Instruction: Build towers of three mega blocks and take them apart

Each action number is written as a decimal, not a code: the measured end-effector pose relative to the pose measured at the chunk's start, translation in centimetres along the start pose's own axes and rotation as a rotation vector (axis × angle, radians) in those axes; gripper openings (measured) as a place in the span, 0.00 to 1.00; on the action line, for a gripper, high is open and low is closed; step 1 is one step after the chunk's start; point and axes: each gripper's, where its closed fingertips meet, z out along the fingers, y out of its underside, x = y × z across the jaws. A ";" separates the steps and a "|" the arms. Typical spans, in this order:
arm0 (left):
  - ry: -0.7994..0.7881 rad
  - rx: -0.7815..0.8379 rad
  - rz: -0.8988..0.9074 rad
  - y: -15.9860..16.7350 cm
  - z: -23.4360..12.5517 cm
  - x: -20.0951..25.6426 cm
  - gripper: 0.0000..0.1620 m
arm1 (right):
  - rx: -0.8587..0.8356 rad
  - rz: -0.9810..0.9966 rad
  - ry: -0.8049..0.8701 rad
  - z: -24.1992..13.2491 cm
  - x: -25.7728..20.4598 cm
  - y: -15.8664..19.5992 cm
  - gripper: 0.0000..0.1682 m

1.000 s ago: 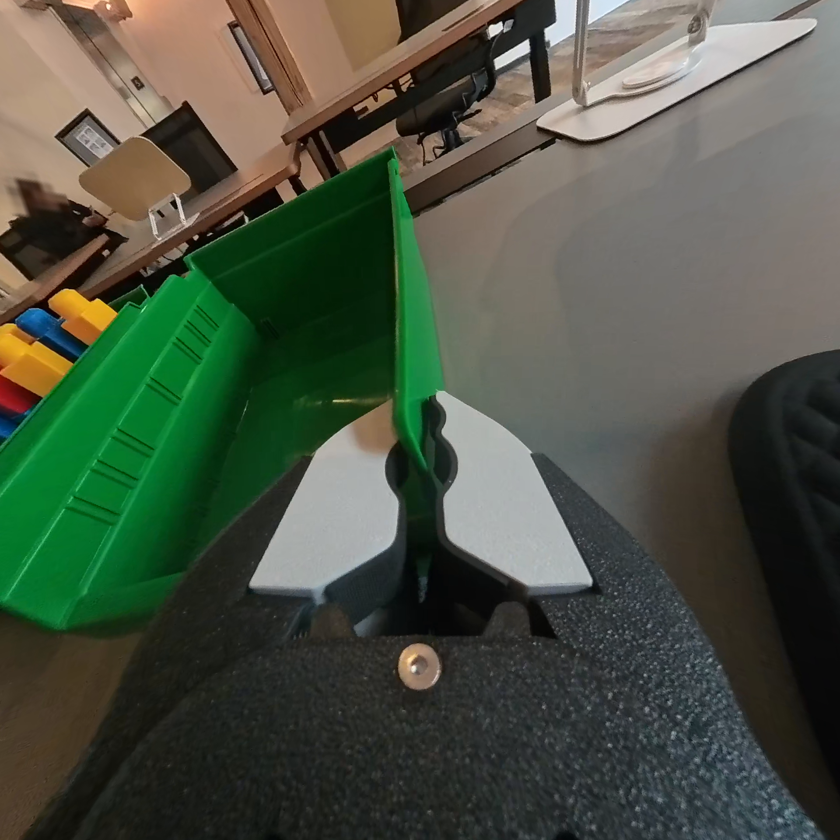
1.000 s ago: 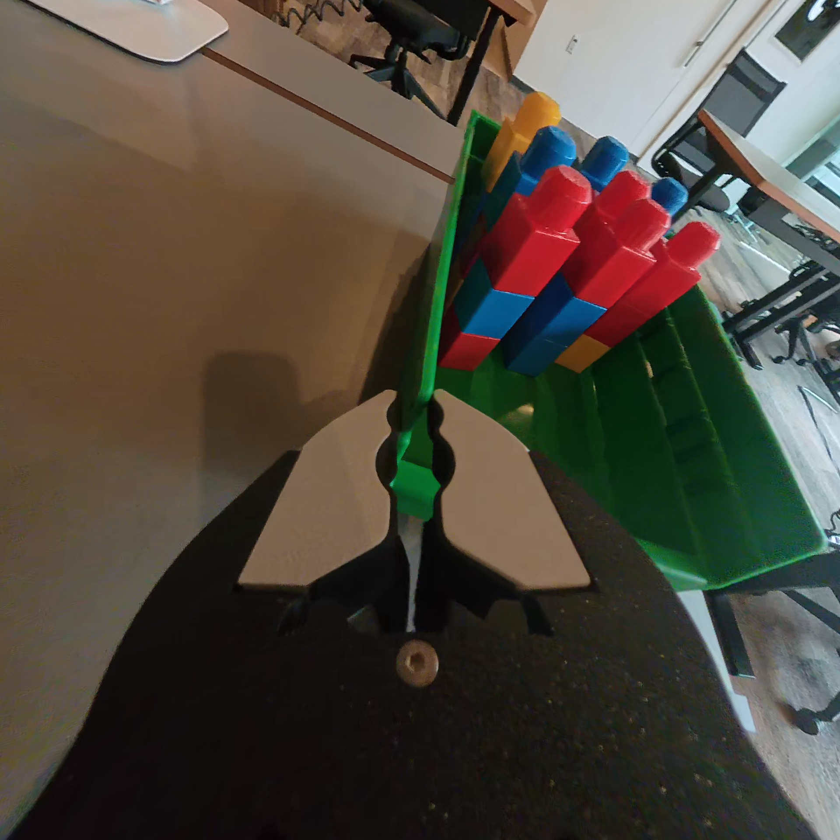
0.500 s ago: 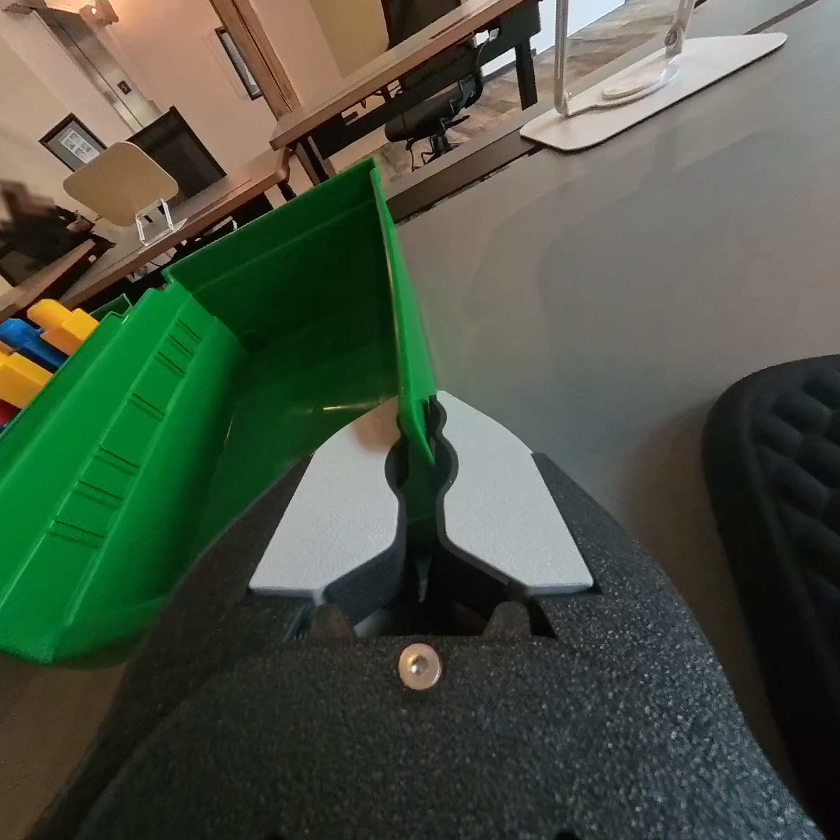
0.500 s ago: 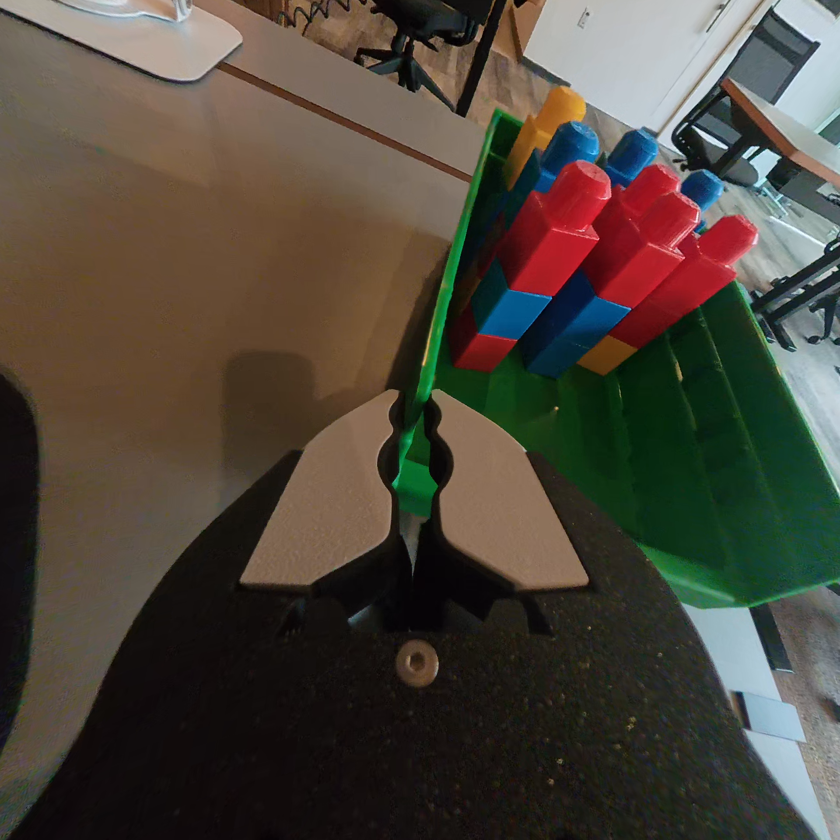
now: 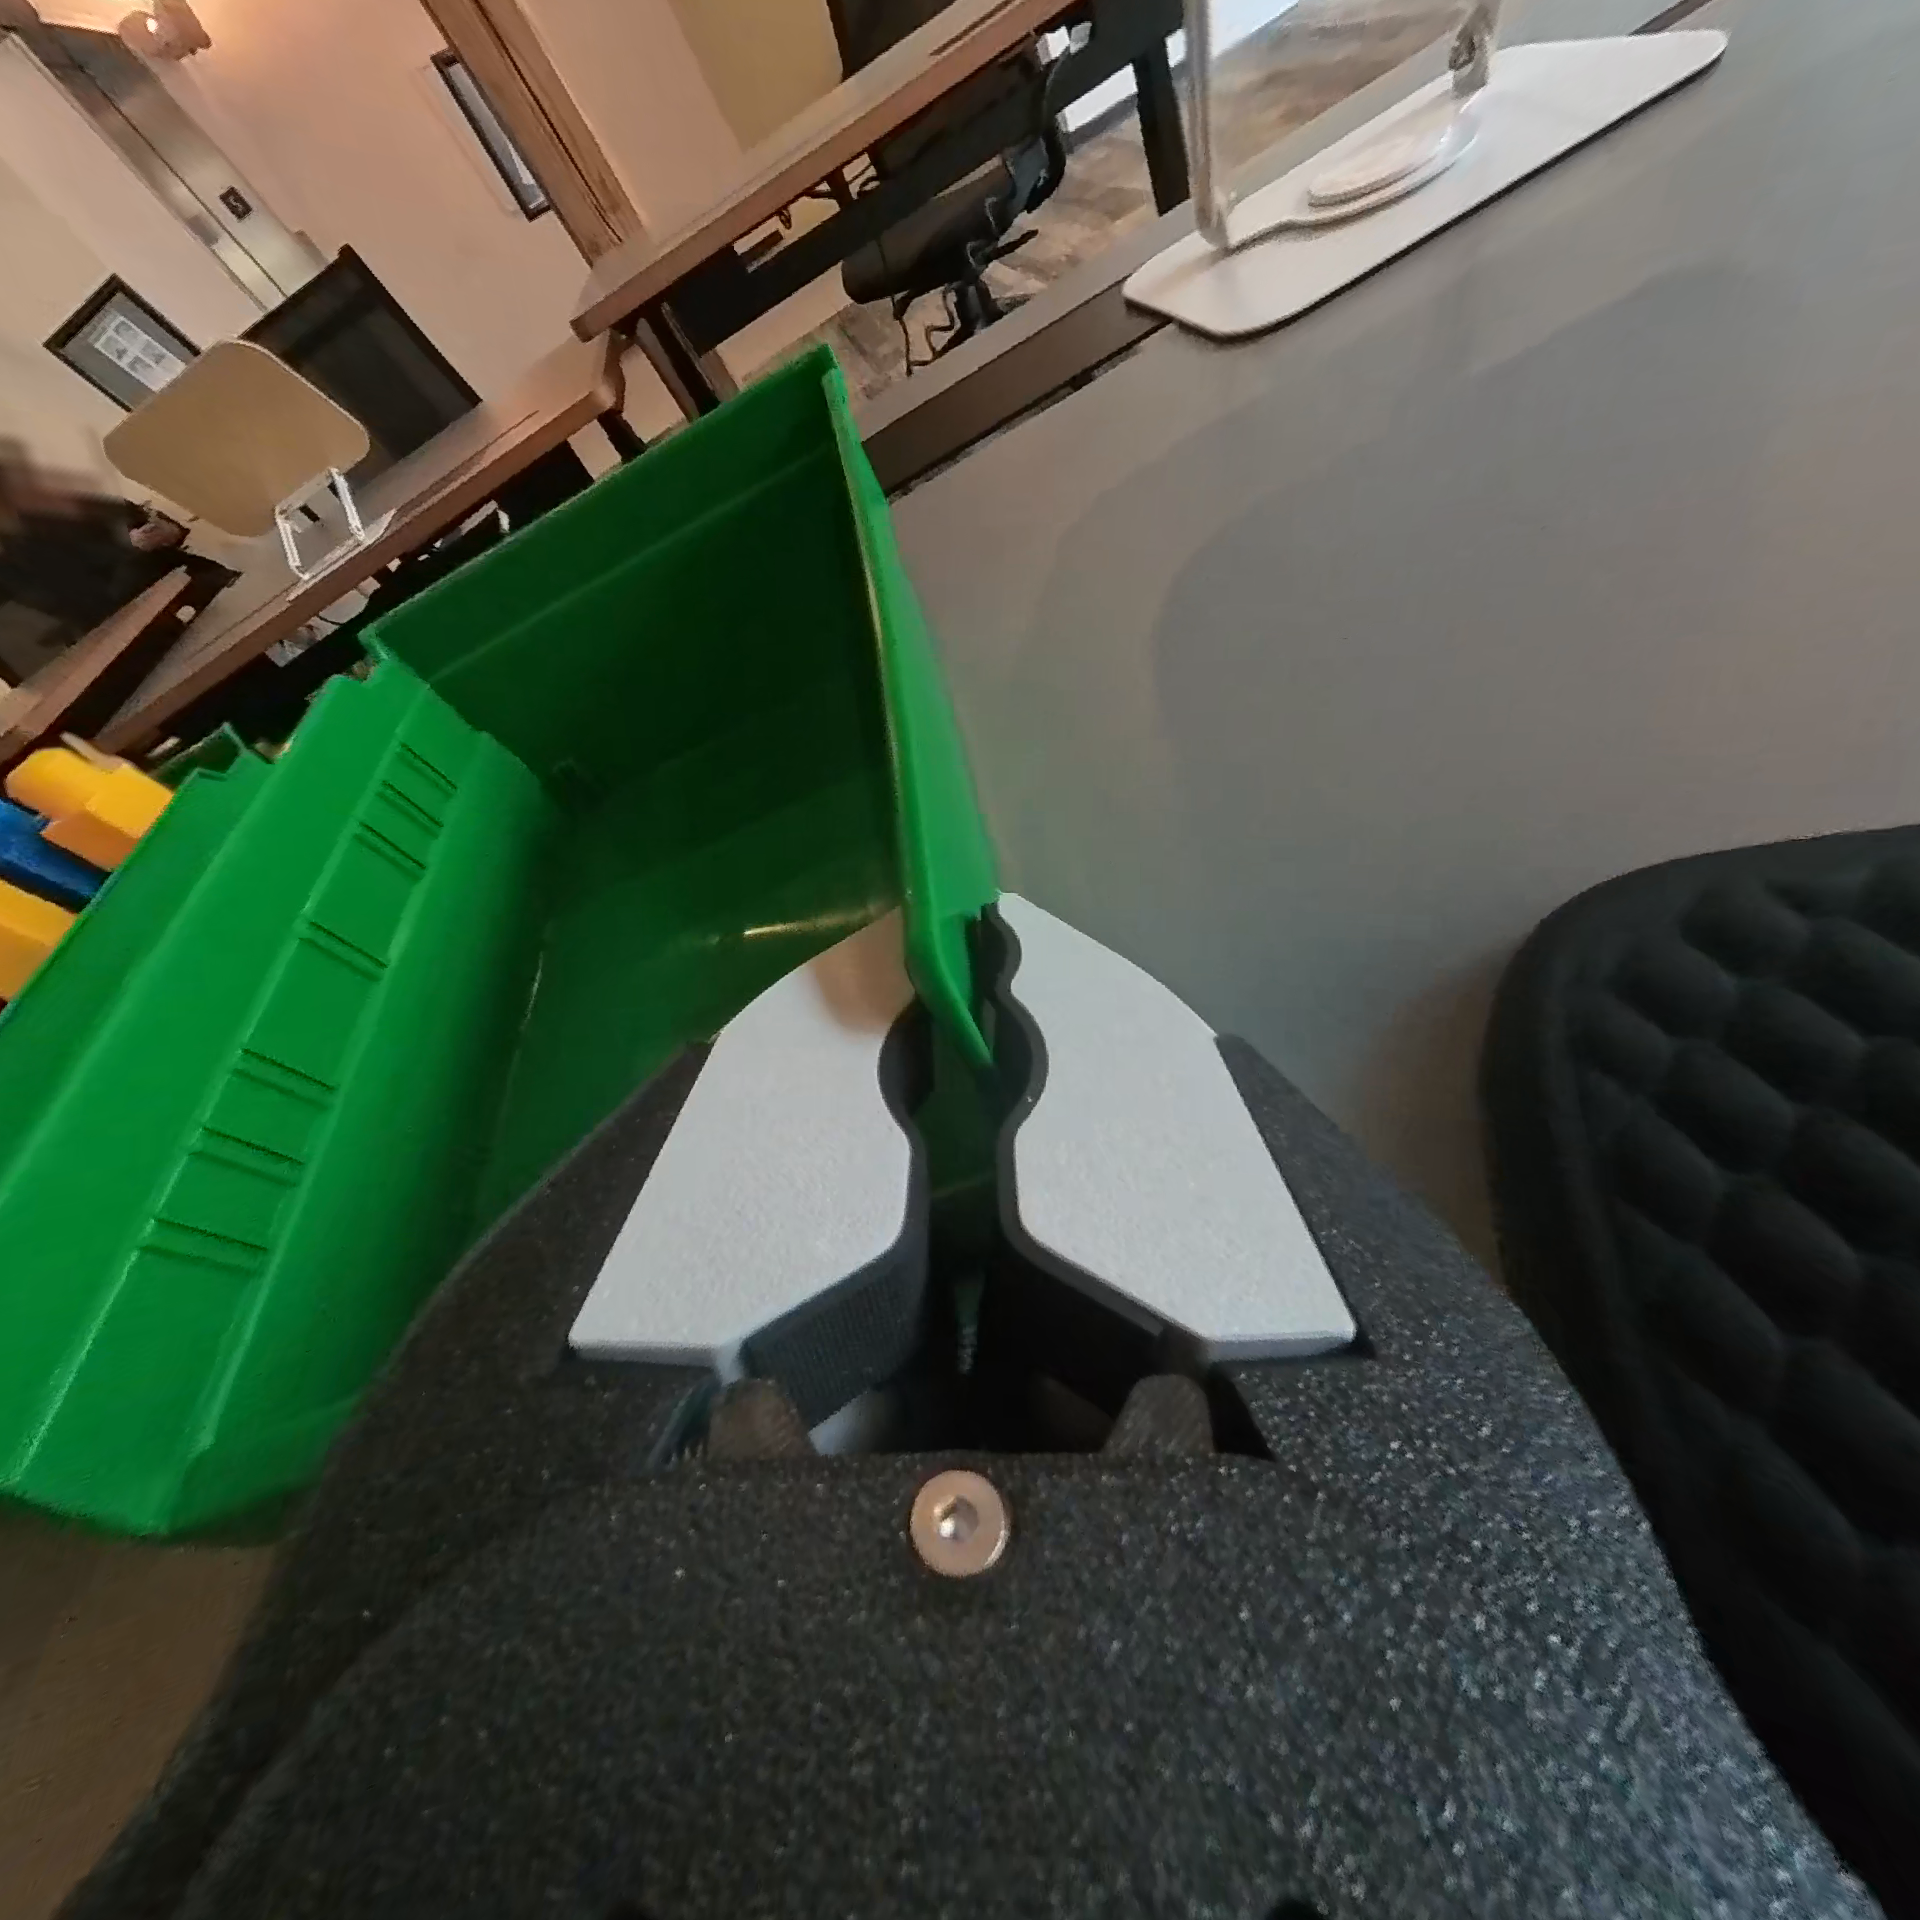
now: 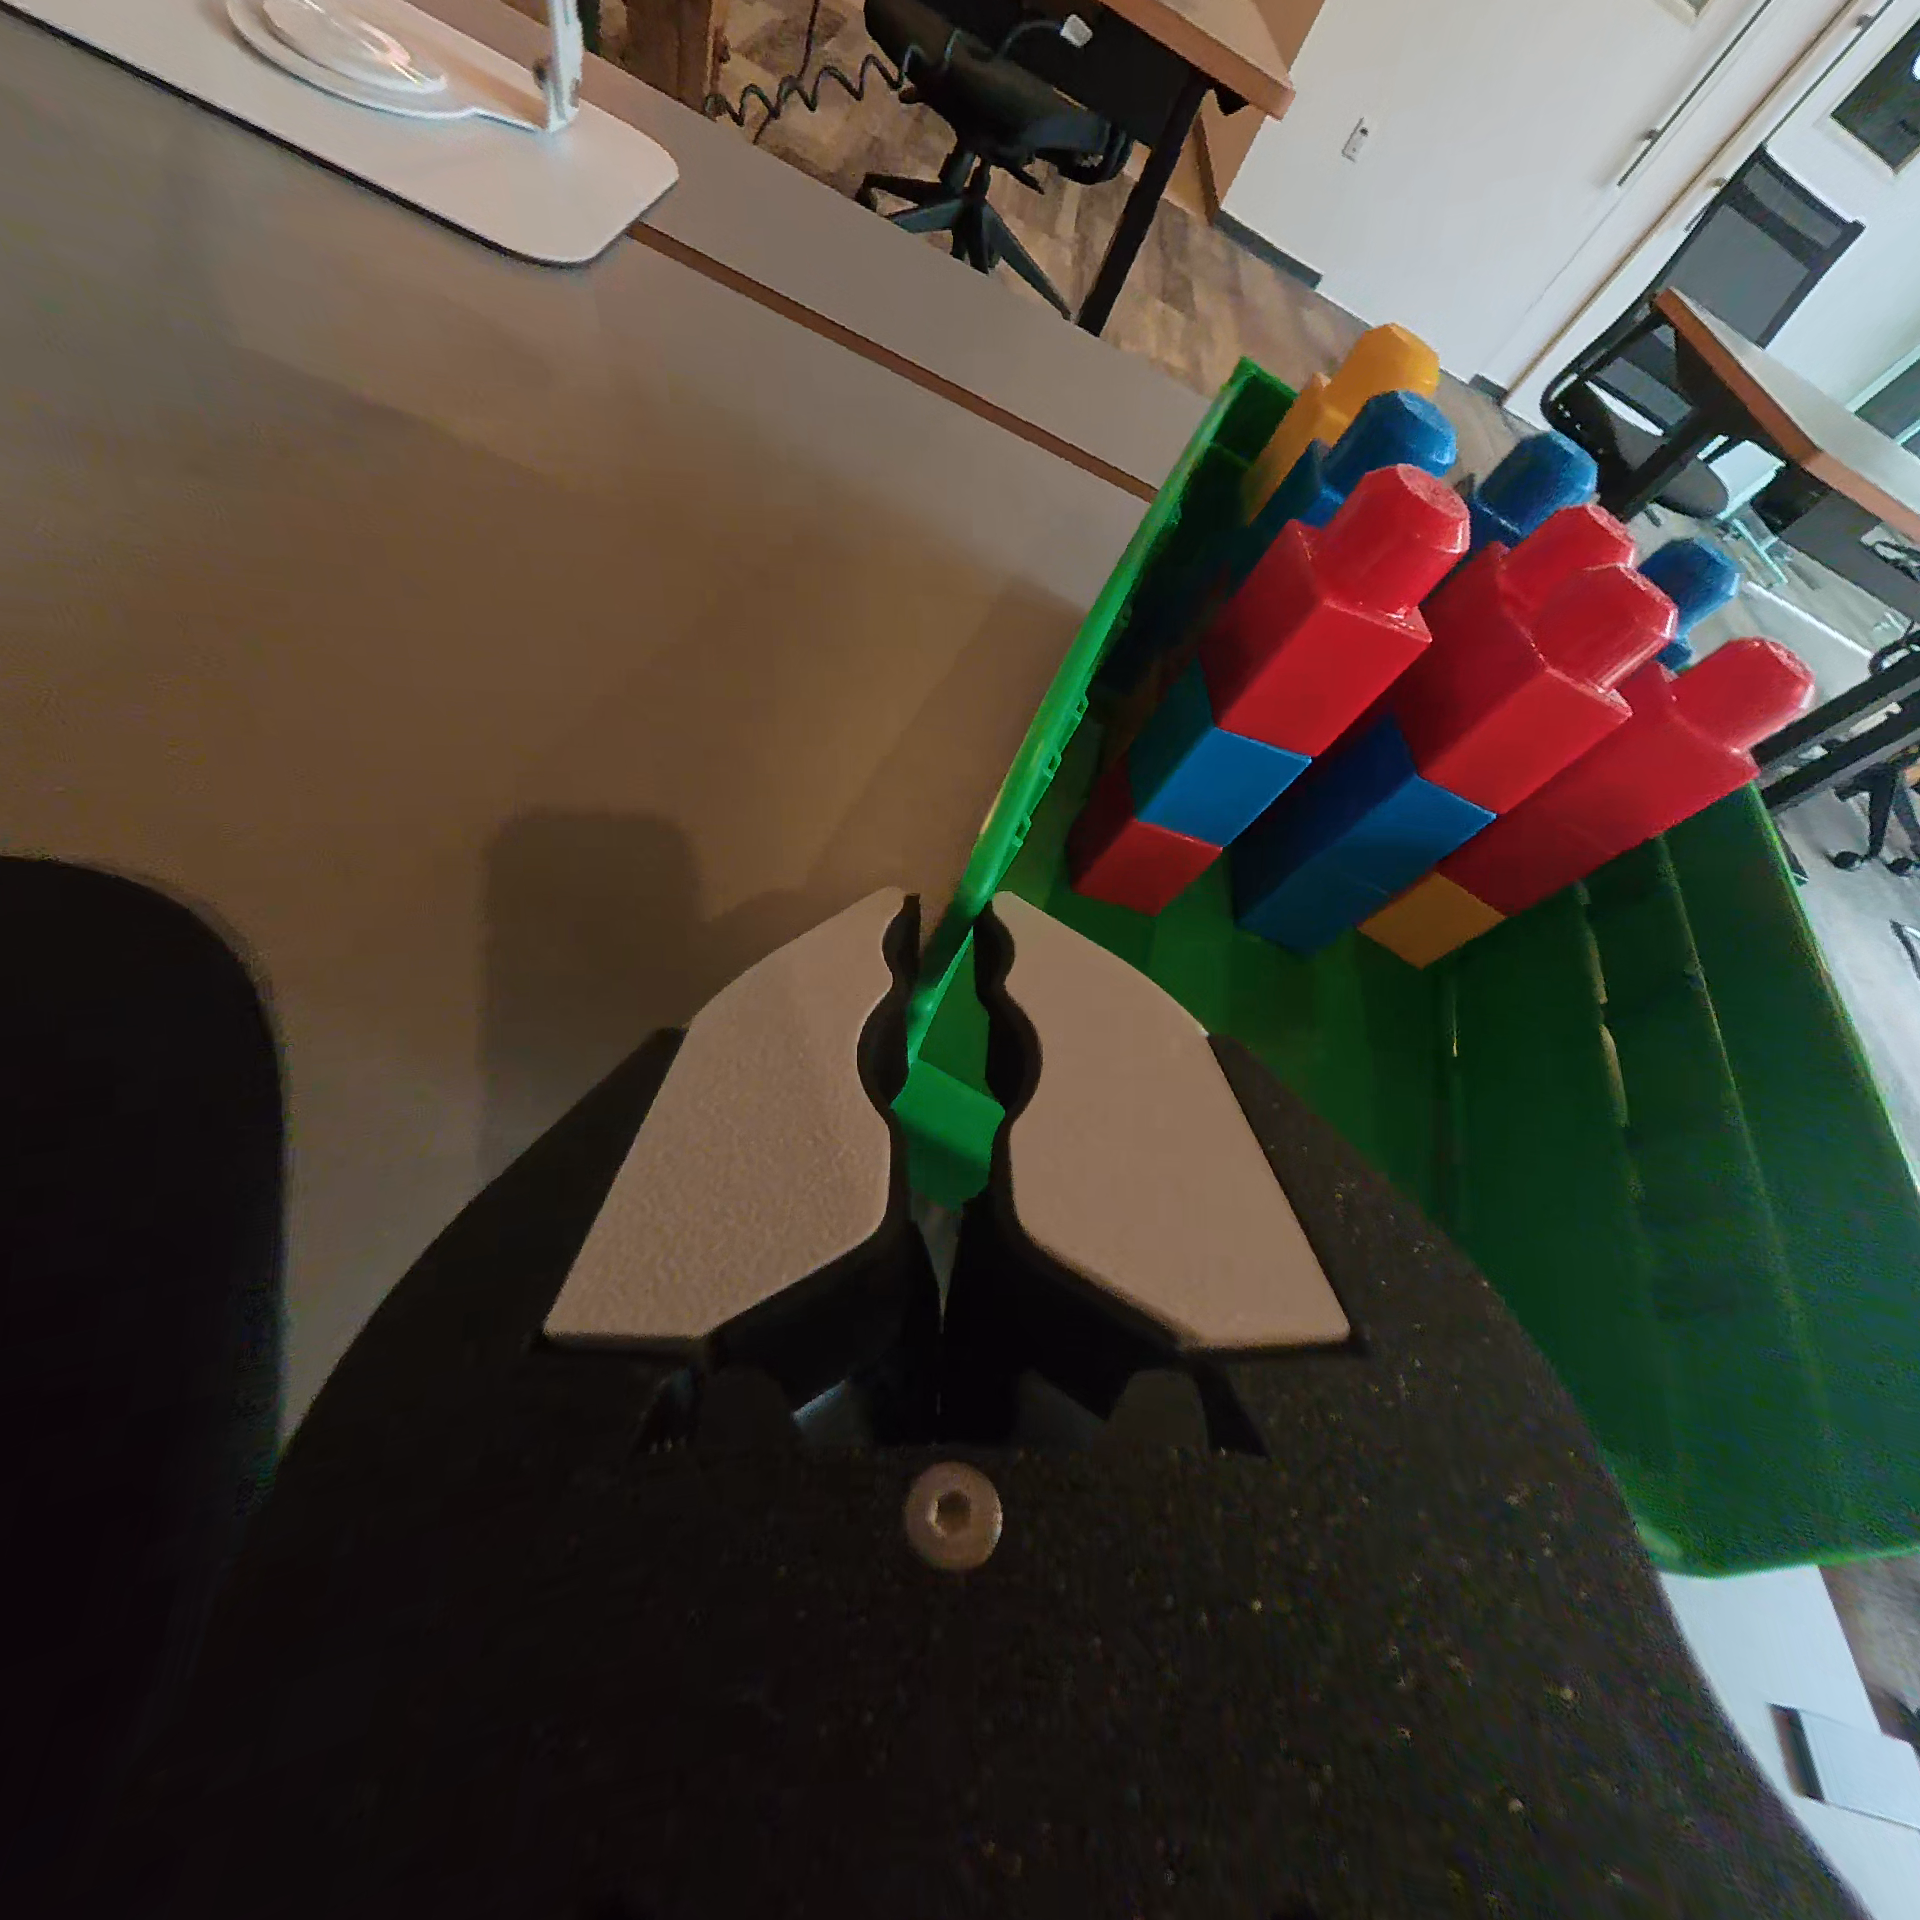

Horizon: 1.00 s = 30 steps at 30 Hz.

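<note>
Gripping the green bin (image 5: 623, 790) wall, both: left hand-held gripper (image 5: 961, 1023) and right hand-held gripper (image 6: 951, 1023) clamped; stacked blocks (image 6: 1403, 707) inside, no readable writing, grey table (image 6: 520, 623) beside.

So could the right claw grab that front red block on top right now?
Probably not yet. The right claw is shut on the green bin wall, so it is busy. The red block stands inside the bin with nothing over it, so the claw would need to let go first.
</note>
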 end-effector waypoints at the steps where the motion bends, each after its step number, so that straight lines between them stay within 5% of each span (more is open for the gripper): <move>1: 0.004 -0.006 0.006 -0.2 0.1 0.4 0.04 | 0.005 -0.003 -0.005 0.0 -0.3 -0.2 0.06; 30: 0.058 -0.104 0.093 -7.2 4.4 12.9 0.06 | 0.175 -0.107 -0.219 -0.3 -9.5 -4.1 0.09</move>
